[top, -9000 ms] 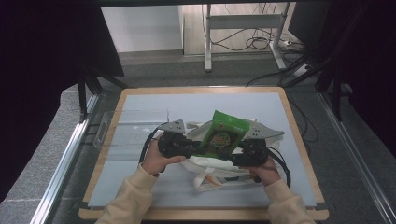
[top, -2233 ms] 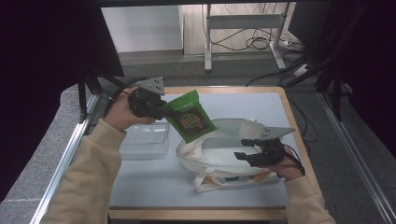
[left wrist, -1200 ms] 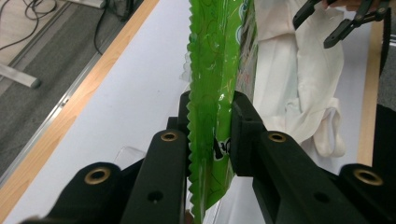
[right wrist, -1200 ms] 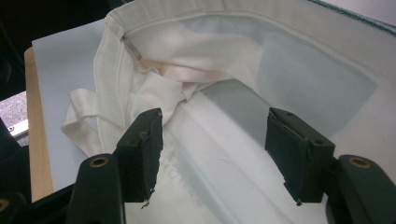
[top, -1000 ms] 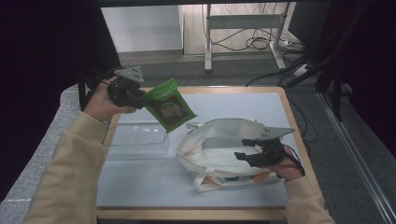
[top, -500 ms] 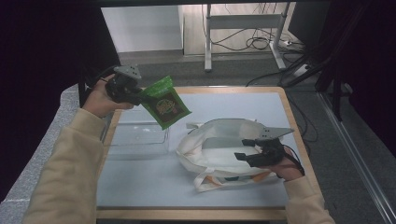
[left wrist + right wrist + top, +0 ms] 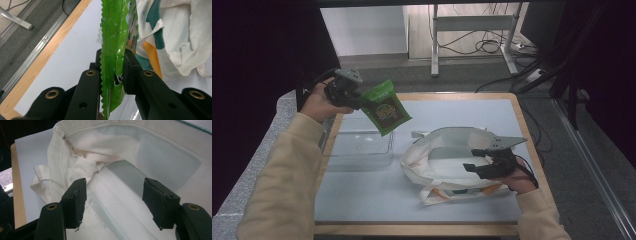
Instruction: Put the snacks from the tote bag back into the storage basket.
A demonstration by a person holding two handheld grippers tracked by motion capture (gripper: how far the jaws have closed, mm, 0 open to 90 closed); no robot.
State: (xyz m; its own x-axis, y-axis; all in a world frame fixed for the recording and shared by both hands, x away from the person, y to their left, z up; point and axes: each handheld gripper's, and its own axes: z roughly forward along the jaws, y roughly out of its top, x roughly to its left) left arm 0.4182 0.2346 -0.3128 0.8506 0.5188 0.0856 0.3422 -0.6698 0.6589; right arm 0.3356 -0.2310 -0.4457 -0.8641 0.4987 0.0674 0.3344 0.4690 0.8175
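Note:
My left gripper point(image 7: 361, 101) is raised over the table's far left corner, shut on a green snack packet point(image 7: 385, 108). In the left gripper view the two pads point(image 7: 130, 62) pinch the packet point(image 7: 117, 30) by its serrated edge, and it hangs tilted toward the table. A white cloth tote bag point(image 7: 447, 160) with orange and teal print lies in the middle, mouth agape. My right gripper point(image 7: 472, 160) rests at the bag's right side. In the right gripper view its jaws point(image 7: 115, 195) stand open and wide apart over the pale inside of the bag point(image 7: 82, 147).
A clear plastic bin point(image 7: 357, 145) sits on the table's left half, below the packet. The grey table point(image 7: 462, 107) has a wooden rim. Beyond its far edge are floor cables and a metal stand's legs point(image 7: 472, 30).
The packet, once held at the bag by both grippers, has been carried up and to the far left by my left gripper; over the last second it drifted slightly further left. The right gripper stayed put.

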